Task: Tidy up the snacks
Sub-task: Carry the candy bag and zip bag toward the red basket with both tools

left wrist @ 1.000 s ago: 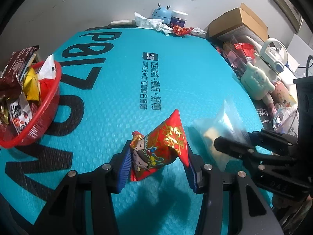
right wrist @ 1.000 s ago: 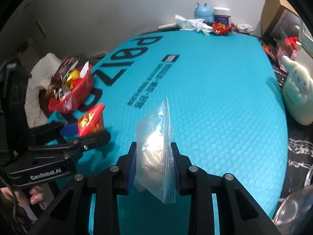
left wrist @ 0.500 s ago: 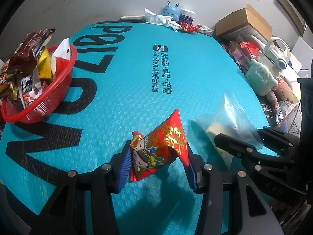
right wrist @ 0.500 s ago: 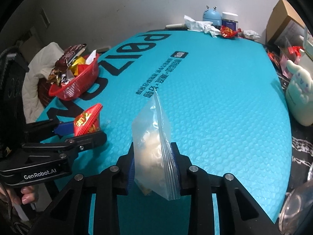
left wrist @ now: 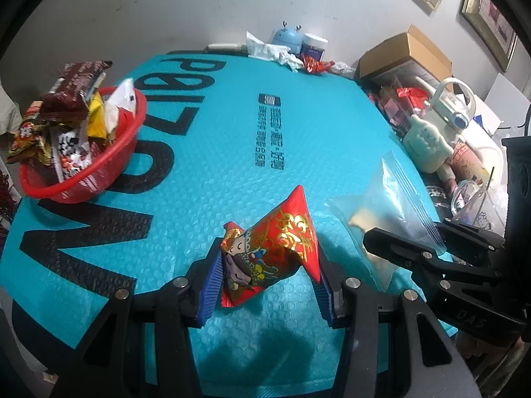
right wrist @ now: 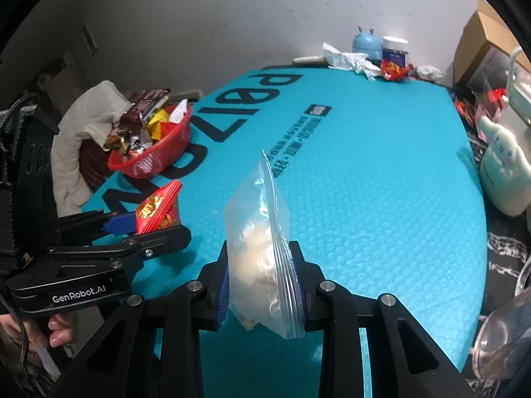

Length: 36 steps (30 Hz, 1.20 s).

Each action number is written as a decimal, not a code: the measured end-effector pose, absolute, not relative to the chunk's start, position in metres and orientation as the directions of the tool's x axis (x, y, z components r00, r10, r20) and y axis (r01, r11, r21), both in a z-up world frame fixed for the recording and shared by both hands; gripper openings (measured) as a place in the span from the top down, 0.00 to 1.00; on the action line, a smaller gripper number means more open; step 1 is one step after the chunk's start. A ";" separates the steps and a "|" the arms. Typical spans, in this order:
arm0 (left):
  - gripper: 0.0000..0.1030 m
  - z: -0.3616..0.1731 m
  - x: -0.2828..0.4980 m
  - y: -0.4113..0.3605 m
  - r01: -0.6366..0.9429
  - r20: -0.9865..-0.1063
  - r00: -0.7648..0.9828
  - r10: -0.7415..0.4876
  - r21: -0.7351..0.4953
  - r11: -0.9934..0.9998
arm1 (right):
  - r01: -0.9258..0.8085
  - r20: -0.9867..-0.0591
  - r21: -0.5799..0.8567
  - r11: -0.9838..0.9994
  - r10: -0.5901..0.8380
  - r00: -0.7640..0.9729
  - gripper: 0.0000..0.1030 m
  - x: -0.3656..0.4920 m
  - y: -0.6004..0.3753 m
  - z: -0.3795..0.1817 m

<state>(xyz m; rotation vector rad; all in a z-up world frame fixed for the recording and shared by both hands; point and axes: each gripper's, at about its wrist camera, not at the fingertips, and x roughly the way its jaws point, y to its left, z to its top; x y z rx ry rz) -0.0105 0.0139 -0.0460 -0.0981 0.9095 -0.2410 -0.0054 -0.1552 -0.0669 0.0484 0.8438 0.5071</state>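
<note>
Red foil snack packet (left wrist: 270, 252), printed with a cartoon figure and gold lettering, sits pinched between the blue pads of the left gripper (left wrist: 267, 285), lifted clear of the teal bubble-textured mat (left wrist: 205, 172). At centre frame in the right wrist view, the right gripper (right wrist: 260, 285) clamps a clear zip-top plastic bag (right wrist: 262, 248) of pale pieces, its sealed edge pointing up. Both loads appear held aloft for carrying, probably toward the red mesh plastic basket (left wrist: 109, 165) at left of frame, already heaped with wrappers. Only the right wrist view shows the person's fingertips (right wrist: 56, 328) on the left handle, lower left; only the left wrist view shows the packet's printed face.
</note>
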 end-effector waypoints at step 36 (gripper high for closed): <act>0.53 0.017 -0.010 0.150 -0.157 -0.622 0.782 0.029 -0.152 0.976 | -0.678 -0.629 0.205 0.706 0.626 0.460 0.70 0.059 -0.038 0.006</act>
